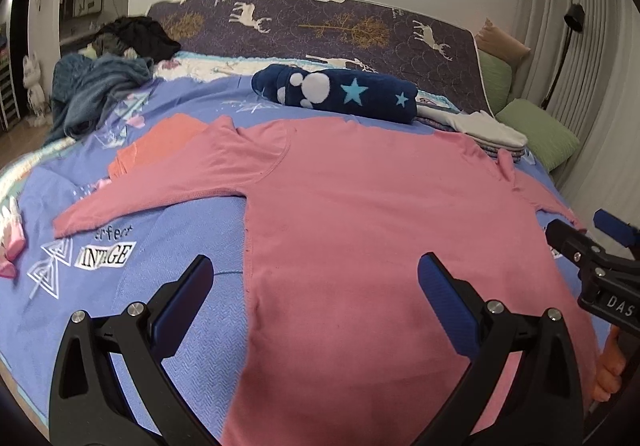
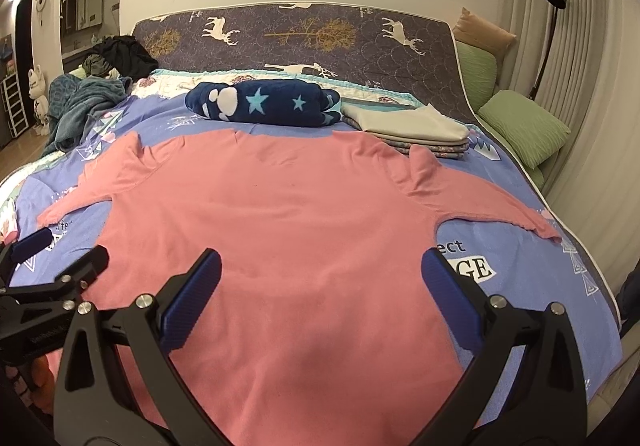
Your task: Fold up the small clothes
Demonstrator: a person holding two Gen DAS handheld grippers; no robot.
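Observation:
A pink long-sleeved shirt (image 1: 360, 205) (image 2: 280, 213) lies spread flat on the blue bedspread (image 1: 160, 246) (image 2: 520, 238), both sleeves stretched out sideways. My left gripper (image 1: 316, 282) hovers open over the shirt's lower left part, nothing between its blue pads. My right gripper (image 2: 322, 278) hangs open over the lower right part, also empty. Each gripper shows at the edge of the other's view: the right gripper (image 1: 584, 234) and the left gripper (image 2: 60, 250). An orange garment (image 1: 160, 145) peeks out under the left sleeve.
A rolled navy blanket (image 1: 340, 93) (image 2: 264, 101) with stars lies beyond the collar. A stack of folded clothes (image 2: 412, 129) (image 1: 488, 133) sits at the back right. A teal blanket heap (image 1: 92, 89), small pink socks (image 1: 12, 242) and green pillows (image 2: 520, 129) line the edges.

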